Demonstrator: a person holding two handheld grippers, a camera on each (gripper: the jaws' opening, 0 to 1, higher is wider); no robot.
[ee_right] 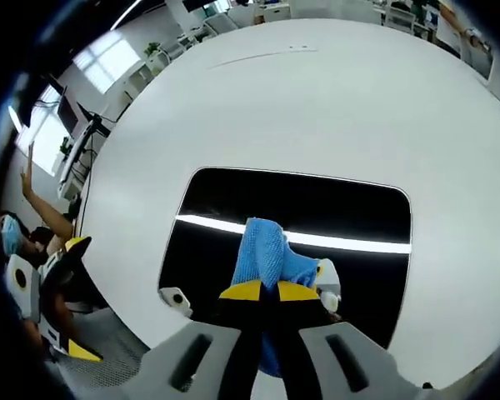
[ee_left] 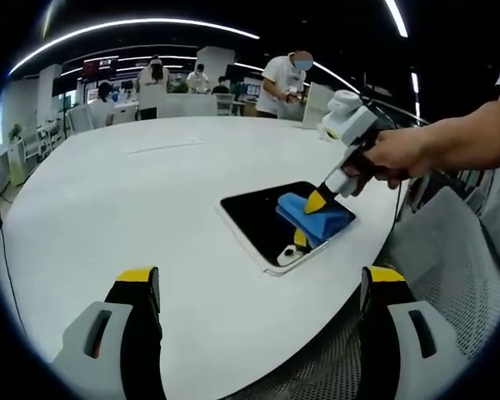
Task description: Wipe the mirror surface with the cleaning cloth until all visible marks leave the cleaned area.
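Now one cloth clamped by right gripper, one mirror, one table.

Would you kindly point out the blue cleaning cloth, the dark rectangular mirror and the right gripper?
Blue cleaning cloth (ee_right: pixel 262 250): right gripper view, upper fold.
Dark rectangular mirror (ee_right: pixel 233 196): right gripper view, bare glass.
Right gripper (ee_left: pixel 317 200): left gripper view, yellow tips.

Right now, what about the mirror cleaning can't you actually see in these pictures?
- Marks on the mirror: none made out; both views show dark glass with ceiling-light reflections.
- Glass under the blue cloth: covered by the cloth and the right hand-held gripper.
- Mirror's near edge, right gripper view: hidden behind that gripper.
- Left hand-held gripper: open, away from the mirror.
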